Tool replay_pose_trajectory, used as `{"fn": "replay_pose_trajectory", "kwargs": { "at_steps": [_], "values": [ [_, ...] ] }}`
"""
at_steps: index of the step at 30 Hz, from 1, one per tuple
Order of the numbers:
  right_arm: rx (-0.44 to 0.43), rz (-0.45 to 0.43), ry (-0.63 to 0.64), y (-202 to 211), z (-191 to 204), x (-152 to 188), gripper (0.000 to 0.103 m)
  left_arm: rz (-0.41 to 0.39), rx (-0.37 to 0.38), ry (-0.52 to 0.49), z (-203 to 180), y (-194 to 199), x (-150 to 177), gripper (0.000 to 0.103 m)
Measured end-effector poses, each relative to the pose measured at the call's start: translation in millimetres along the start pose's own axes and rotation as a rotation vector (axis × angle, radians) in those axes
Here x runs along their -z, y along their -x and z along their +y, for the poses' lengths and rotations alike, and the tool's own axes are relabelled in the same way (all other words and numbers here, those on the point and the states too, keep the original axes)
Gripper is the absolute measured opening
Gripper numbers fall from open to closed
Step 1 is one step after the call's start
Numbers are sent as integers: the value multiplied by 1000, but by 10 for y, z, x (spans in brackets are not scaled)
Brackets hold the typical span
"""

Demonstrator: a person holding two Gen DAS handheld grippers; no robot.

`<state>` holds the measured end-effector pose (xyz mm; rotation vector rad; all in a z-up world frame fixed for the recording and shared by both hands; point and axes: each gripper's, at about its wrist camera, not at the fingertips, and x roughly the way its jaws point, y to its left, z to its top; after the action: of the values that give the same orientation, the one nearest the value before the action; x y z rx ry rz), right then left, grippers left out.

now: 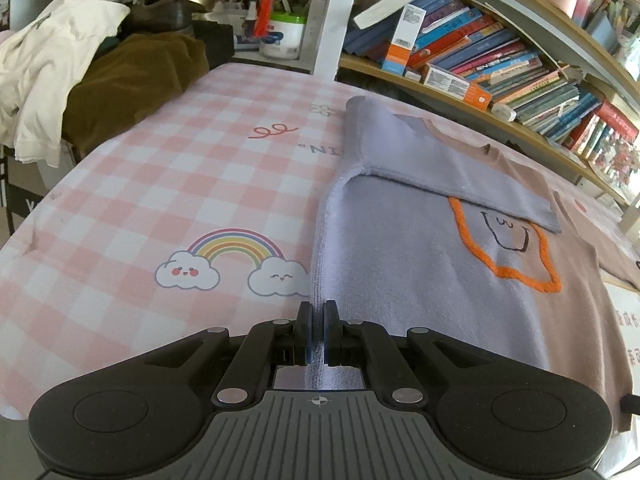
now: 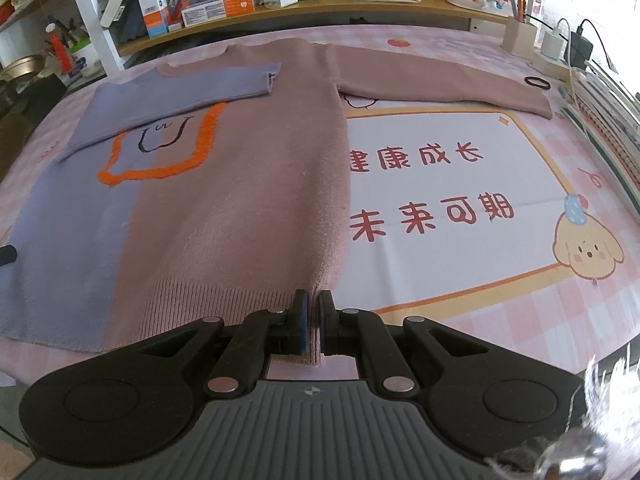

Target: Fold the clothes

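On the pink checked tablecloth point(image 1: 160, 184) lies the two-tone knitted sweater point(image 2: 248, 184), lilac on one half and dusty pink on the other, with an orange-outlined patch on the chest. I have both tools at its ribbed hem. My left gripper point(image 1: 319, 320) is pinched tight on the lilac side edge, fabric caught between the pads; my right gripper point(image 2: 313, 312) is likewise clamped on the pink corner of the hem, a small ridge of knit rising from the bite.

The lilac sleeve point(image 1: 460, 168) is already laid across the chest, while the pink sleeve point(image 2: 440, 84) lies stretched out flat toward the far side, not yet folded. As I judge it, the step in hand is carrying the hem up toward the collar. To do it well I would lift both corners together, keep the hem taut and level between the tools, and lay it down square so the folded sleeve is not dragged askew. The outstretched pink sleeve may want tucking first.

Around the work: a heap of cream and brown clothing point(image 1: 80, 60) at the far corner, a shelf of books point(image 1: 500, 60), and a black hair band point(image 2: 537, 82) near the pink cuff. The charger cables point(image 2: 572, 44) beyond it could snag a wide sweep.
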<state>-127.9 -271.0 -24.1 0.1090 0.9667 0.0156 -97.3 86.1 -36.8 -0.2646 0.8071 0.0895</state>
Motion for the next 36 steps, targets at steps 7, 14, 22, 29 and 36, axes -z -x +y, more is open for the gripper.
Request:
{"fn": "replay_pose_trajectory", "kwargs": {
  "at_steps": [7, 14, 22, 29, 36],
  "values": [
    [32, -22, -19, 64, -5, -13, 23, -50, -44, -44, -68, 137, -49, 20],
    [102, -95, -82, 246, -169, -103, 56, -181, -26, -128, -392, 297, -117, 42],
    [146, -121, -127, 322, -460, -163, 65, -123, 34, -178, -745, 120, -55, 72],
    [166, -135, -167, 244, -914, -331, 75, -98, 8, -165, -978, 20, -40, 84],
    [139, -133, -155, 30, -1528, -636, 76, -93, -87, -115, -1305, -10, -1, 85]
  ]
}}
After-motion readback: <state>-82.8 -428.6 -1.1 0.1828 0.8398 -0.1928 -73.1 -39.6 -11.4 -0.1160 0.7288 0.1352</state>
